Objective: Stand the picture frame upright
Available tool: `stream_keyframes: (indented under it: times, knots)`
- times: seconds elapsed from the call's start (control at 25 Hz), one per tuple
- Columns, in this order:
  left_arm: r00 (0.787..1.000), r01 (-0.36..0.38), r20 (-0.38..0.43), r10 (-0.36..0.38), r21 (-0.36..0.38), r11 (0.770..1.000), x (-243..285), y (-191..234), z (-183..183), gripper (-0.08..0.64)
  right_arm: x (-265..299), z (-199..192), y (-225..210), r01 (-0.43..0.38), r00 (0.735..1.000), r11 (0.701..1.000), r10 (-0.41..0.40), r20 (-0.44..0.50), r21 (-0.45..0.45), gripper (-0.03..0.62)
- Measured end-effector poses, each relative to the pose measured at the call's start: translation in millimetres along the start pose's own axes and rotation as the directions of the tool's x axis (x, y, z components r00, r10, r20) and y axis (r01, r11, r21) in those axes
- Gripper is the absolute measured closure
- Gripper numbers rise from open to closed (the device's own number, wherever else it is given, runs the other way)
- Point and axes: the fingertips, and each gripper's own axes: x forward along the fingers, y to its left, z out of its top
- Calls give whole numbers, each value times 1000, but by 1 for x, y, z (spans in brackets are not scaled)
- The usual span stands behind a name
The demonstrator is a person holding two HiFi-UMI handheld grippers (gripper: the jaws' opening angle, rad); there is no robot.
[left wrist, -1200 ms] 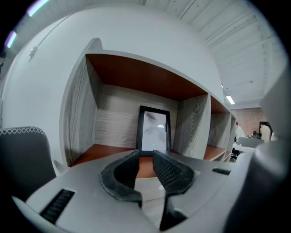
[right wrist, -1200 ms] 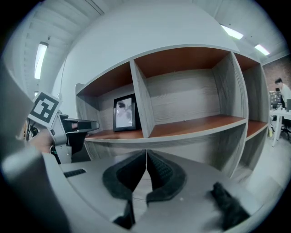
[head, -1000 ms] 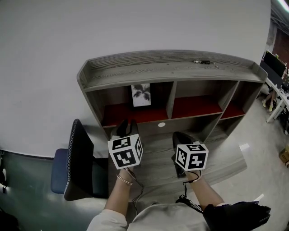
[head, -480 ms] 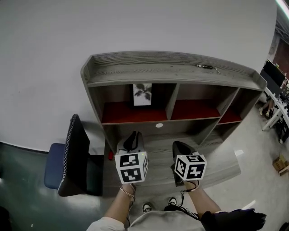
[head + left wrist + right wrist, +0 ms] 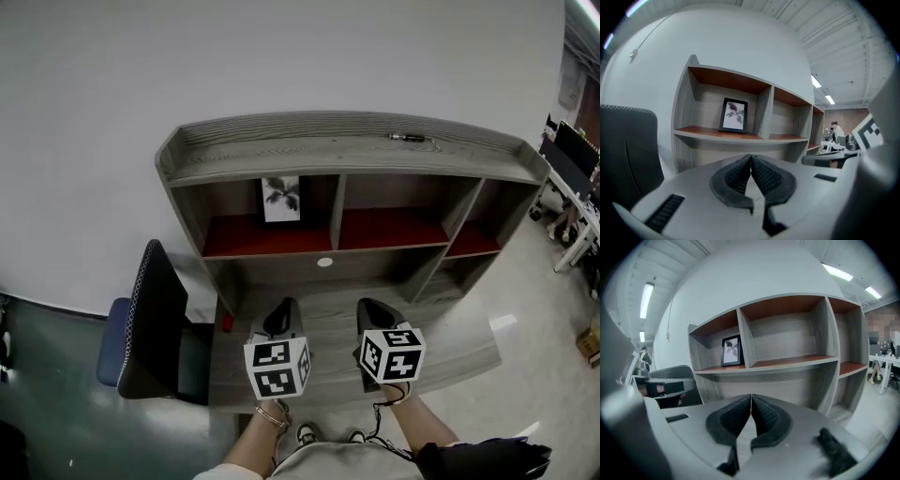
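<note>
While one picture frame [image 5: 281, 199] stands upright, left gripper [image 5: 751, 156] and right gripper [image 5: 751, 396] hold fingers [image 5: 737, 177] closed on nothing.

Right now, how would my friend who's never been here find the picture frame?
Look for the grey wooden shelf unit against the white wall. Its left cubby, nearest the chair, holds the picture frame, upright beside the divider. It is the only thing on the red shelves, with a dark border round a leafy print.

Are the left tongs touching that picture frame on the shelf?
Apart. Head view: the left tongs hang over the desk, well short of the picture frame on the shelf.
</note>
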Motion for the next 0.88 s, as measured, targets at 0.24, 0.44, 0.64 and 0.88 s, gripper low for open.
stream_keyframes:
  times: [0.24,0.44,0.64,0.88]
  knots:
    - [995,-67,-76,61,-84,994,-15,-16,-37,548,-17,-5,-8,-43,999,998,43,3,-49,560]
    - [989,-111,-111,98,-117,987,-26,-19,-56,548,-24,-11,-4,-74,997,994,74,-6,-82,560]
    - [987,-140,-97,128,-125,982,-34,-19,-52,548,-29,-10,1,-107,994,991,106,-23,-81,561]
    - [987,-142,-92,131,-133,981,-34,-23,-53,548,-32,-9,-1,-107,994,989,104,-31,-102,561]
